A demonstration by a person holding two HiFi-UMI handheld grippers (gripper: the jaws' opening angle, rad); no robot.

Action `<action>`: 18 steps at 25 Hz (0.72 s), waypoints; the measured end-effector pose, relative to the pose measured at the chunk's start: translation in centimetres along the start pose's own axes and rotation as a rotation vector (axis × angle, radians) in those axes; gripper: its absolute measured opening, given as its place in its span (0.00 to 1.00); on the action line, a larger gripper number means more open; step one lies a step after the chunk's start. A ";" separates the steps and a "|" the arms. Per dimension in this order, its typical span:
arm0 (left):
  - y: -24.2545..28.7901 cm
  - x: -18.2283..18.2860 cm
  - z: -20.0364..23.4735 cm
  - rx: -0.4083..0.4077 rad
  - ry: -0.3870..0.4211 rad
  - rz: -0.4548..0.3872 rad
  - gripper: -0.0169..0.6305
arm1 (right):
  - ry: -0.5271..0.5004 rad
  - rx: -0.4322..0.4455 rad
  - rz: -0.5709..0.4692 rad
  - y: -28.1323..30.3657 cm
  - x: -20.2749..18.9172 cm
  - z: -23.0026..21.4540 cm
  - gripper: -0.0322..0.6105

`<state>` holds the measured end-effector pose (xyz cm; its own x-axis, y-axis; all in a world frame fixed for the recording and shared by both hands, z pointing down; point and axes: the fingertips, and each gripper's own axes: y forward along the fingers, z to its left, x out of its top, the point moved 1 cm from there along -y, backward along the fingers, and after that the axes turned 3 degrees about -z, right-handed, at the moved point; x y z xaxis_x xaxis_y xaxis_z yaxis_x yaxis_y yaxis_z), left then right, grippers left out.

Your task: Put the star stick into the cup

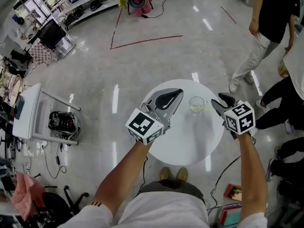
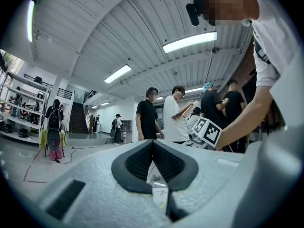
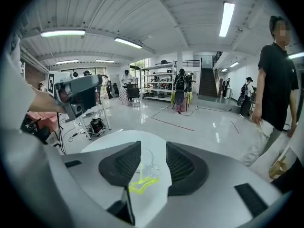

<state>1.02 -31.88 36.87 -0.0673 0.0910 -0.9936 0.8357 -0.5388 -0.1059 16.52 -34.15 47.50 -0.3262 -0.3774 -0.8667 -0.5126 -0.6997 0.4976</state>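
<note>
A clear cup (image 1: 196,102) stands on the round white table (image 1: 185,141). The yellow-green star stick (image 1: 204,109) leans in it, its stem in the cup and its star head out over the rim toward my right gripper (image 1: 222,101). In the right gripper view the star (image 3: 142,184) lies low between the jaws of the right gripper (image 3: 148,163), in front of the cup (image 3: 151,159). Those jaws stand apart and the pads do not touch it. My left gripper (image 1: 172,98) hovers left of the cup. It is shut with nothing in it, and its pads (image 2: 153,148) meet.
Several people stand off to the right (image 1: 266,27), beyond the table. A white cart (image 1: 28,108) and a black device (image 1: 64,122) sit on the floor at the left. Red tape lines (image 1: 142,41) mark the floor further back. Small boxes (image 1: 232,191) lie by the person's feet.
</note>
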 end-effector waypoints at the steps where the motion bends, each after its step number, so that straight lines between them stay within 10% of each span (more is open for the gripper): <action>1: 0.0 0.1 0.0 -0.002 0.001 -0.002 0.05 | -0.005 -0.002 -0.009 -0.3 0.4 0.0 0.28; 18: -0.4 3.4 -1.6 -0.037 0.032 -0.054 0.05 | -0.118 -0.024 -0.252 -5.7 8.9 3.4 0.12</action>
<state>1.37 -30.02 33.59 -0.0961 0.1463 -0.9846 0.8508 -0.5013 -0.1576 13.83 -31.44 37.10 -0.2817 -0.1171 -0.9523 -0.5712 -0.7770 0.2645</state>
